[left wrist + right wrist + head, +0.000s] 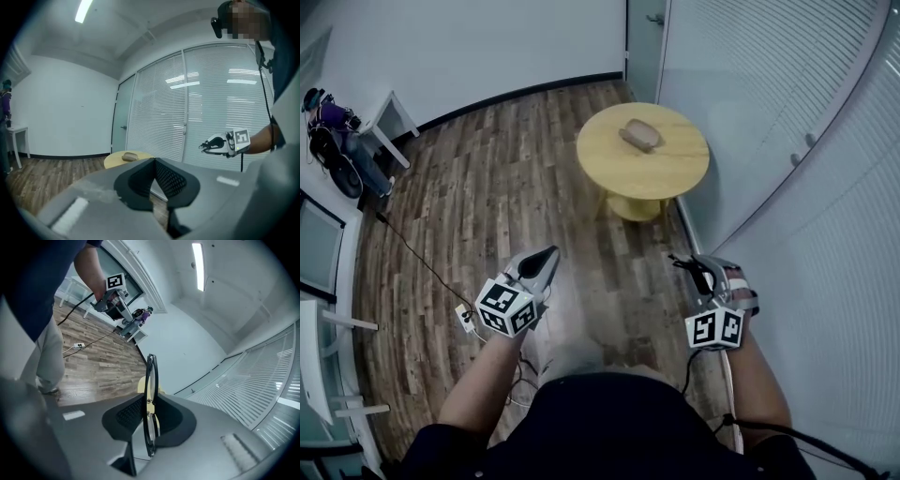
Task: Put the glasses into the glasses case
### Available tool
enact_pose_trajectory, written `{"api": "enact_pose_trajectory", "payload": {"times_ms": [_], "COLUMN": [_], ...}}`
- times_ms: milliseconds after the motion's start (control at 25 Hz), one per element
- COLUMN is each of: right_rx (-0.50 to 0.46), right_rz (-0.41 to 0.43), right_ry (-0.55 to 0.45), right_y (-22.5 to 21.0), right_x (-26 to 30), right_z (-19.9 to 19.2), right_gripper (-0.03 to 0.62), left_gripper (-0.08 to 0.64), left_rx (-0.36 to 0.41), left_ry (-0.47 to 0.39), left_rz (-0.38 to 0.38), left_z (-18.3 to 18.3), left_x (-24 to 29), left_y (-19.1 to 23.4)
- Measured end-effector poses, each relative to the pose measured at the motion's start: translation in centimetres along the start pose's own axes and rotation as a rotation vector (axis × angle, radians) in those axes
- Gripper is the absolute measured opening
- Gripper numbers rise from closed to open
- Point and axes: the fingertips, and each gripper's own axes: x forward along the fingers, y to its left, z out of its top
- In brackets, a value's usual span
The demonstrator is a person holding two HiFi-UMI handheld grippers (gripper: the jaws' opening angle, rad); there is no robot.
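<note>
Black-framed glasses (151, 380): clamped edge-on in your right hand-held gripper (701, 274), carried ready for the case. Left hand-held gripper (546, 258): jaws closed together, empty, probably kept free to open the case. Glasses case (639, 135): on the round wooden table (675, 173), well ahead of you.

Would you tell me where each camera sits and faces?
Head view: on the head, facing down at table and glasses case; both forearms show.
Left gripper view: on left hand-held gripper, facing table; shut jaws, right forearm show.
Right gripper view: on right hand-held gripper, facing floor; jaws gripping glasses, left arm show.
Head and left views share the case.
</note>
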Motion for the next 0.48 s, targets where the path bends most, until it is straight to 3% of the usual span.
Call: {"api": "enact_pose_trajectory", "payload": {"times_ms": [200,480], "right_rx": [0.006,0.02], "right_rz": [0.017,0.019], "right_ry": [-0.003,0.025], "right_y": [-1.0,-3.4], "right_x": [3.0,10.0], "right_z": [-0.4,0.1], "right_gripper": [0.072,0.072], "left_gripper": [0.006,0.006], "left_rx": [-0.007,-0.015], "left_ry": [-0.007,0.003], "left_rz": [0.009,-0.007], "left_z": [0.3,1.3], "left_x": [1.6,6.0], "left_y": [2.3,8.8]}}
